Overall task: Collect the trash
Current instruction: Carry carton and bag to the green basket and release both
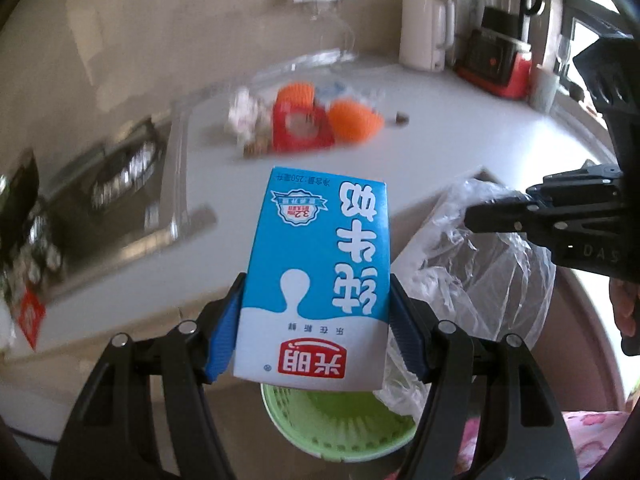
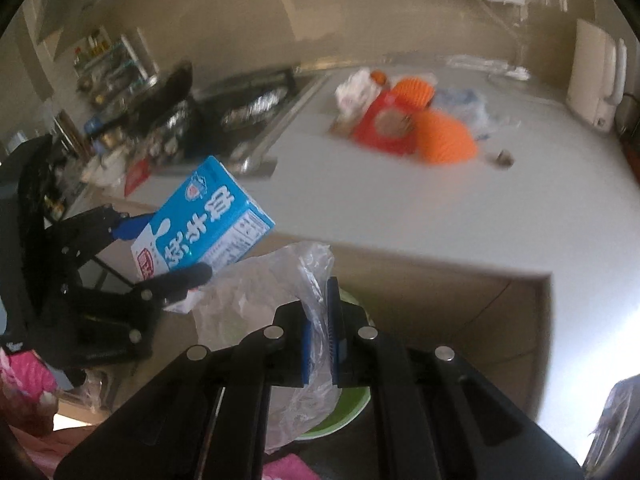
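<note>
You are clamping the blue-and-white rectangular milk carton [image 1: 316,280] between the blue pads of your left gripper [image 1: 316,336], pads pressing its two narrow sides, its long axis running out along the fingers. Your right gripper [image 2: 320,340] is pinching shut on a crumpled clear plastic bag [image 2: 280,280], whose loose body is hanging just beside the carton, to its right in the left wrist view. Directly below both tools the round green slatted plastic basket [image 1: 332,428] is sitting, off the edge of the white countertop [image 1: 440,128]. The carton is the nearer item to its mouth, so the drop likely belongs to your left hand first. More litter, including orange mesh foam cups [image 1: 352,118], is waiting farther back on the counter.
</note>
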### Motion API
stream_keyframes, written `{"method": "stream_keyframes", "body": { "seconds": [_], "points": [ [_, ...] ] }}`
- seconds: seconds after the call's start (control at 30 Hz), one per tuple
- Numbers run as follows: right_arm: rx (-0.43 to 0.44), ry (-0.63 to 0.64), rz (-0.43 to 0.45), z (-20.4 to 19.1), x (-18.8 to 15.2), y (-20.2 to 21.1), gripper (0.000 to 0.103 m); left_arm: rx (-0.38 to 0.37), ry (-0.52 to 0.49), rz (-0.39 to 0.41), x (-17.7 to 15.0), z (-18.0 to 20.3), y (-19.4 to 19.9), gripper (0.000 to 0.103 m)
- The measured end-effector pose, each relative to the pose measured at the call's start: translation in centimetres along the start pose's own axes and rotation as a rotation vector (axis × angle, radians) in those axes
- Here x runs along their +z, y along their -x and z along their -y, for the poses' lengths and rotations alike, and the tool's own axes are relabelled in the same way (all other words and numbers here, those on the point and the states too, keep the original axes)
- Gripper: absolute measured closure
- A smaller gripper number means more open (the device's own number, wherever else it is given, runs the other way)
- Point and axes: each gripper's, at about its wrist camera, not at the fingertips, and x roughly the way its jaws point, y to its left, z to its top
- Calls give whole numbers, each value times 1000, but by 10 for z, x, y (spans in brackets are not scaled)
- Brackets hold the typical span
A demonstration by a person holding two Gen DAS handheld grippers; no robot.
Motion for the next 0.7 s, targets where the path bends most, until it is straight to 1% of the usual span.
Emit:
{"method": "stream_keyframes", "body": {
  "seconds": [0.07, 0.17, 0.27, 0.37, 0.43, 0.47, 0.6, 0.7],
  "points": [
    [-17, 8, -28, -9, -12, -13, 96, -5, 12, -26, -23, -3, -9, 39],
    [-41, 5, -65, -18, -27, -32, 96, -8, 25, -65, -46, -4, -31, 39],
    [-69, -5, -97, -16, -39, -50, 96, -23, 33, -114, -62, -5, -53, 39],
    [-125, -10, -133, -9, -47, -69, 96, -25, 20, -174, -75, -3, -73, 38],
    [-142, -20, -150, -5, -51, -75, 95, -30, 13, -199, -80, -2, -81, 31],
    [-144, -26, -154, -3, -53, -77, 95, -27, 14, -206, -81, -2, -83, 25],
    [-154, -35, -164, -1, -54, -79, 94, -39, 32, -205, -78, -7, -82, 19],
    [-146, -33, -163, -3, -52, -81, 94, -32, 42, -186, -70, -13, -76, 15]
  ]
}}
